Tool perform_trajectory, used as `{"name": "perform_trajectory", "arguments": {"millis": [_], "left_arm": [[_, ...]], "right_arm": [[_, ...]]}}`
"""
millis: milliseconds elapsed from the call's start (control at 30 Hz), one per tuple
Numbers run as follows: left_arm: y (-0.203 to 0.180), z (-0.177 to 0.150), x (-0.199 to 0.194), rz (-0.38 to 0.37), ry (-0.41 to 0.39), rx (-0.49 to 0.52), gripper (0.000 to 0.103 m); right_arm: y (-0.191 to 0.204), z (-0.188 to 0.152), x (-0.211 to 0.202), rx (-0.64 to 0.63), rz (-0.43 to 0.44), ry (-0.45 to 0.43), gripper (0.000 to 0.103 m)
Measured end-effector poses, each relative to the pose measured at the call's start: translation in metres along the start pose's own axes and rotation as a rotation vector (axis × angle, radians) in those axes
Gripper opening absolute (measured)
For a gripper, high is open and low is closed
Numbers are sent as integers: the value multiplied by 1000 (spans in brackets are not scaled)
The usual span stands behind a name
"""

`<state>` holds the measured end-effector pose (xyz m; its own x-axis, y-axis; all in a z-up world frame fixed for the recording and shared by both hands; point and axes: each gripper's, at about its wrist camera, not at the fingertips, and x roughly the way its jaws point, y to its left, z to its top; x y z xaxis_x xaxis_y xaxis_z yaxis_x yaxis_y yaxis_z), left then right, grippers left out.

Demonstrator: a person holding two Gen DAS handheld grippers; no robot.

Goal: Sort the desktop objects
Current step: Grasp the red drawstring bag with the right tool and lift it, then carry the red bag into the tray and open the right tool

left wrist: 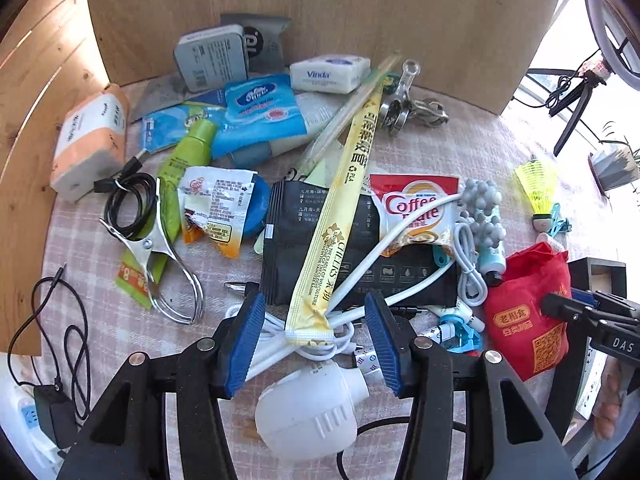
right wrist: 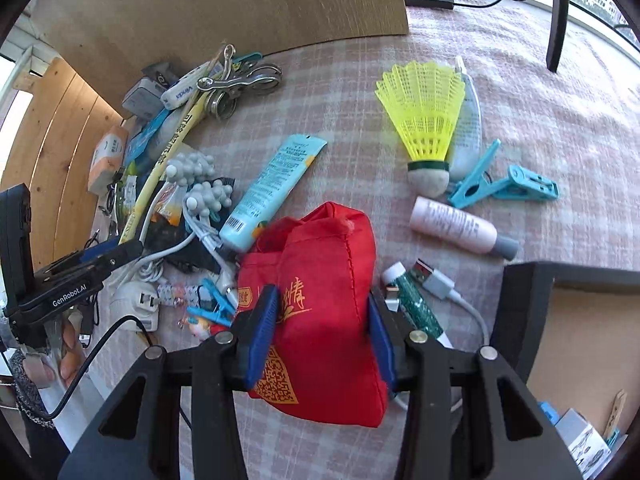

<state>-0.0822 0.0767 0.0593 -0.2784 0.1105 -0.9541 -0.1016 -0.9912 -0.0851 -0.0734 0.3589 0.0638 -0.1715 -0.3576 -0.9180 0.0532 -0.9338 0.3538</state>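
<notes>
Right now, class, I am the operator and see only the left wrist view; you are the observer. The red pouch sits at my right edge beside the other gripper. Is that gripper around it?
Observer: Yes. The right gripper straddles the red pouch, jaws wide, one on each side. I cannot tell whether they press.
Operator: What lies on the pouch's far side?
Observer: A green glitter tube and a USB plug on a white cable, close beside the pouch.
Operator: Anything near the shuttlecock?
Observer: A pink bottle with a grey cap lies flat just in front of the yellow shuttlecock, not touching it.
</notes>
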Motion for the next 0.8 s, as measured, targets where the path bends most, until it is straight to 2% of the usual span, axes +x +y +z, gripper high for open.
{"name": "perform_trajectory", "arguments": {"millis": [67,100,167,233,400,567,633,733,800], "left_arm": [[-2,-1,-17,-4,-42,8,49],[-8,9,-23,-25,-56,3,49],[-19,7,-29,-106,-52,6,53],[-40,9,-25,-166,-27,30,54],[-92,-35,-16,-280,67,94,62],[-125,-56,8,-316,135,131,64],[-129,-58,18,-340,150,109,67],[-126,-57,27,-426,164,32,67],[-128,-58,29,-499,174,7,65]], "right_arm": [[0,-9,-2,-1,6,1,42],[0,-13,-3,-1,6,0,42],[2,-18,0,5,14,9,44],[3,-21,4,17,33,25,45],[2,-32,-2,30,38,15,46],[5,-39,-6,22,28,10,46],[6,-40,-3,19,22,17,46],[7,-41,3,17,12,12,46],[7,-43,3,25,39,17,46]]}}
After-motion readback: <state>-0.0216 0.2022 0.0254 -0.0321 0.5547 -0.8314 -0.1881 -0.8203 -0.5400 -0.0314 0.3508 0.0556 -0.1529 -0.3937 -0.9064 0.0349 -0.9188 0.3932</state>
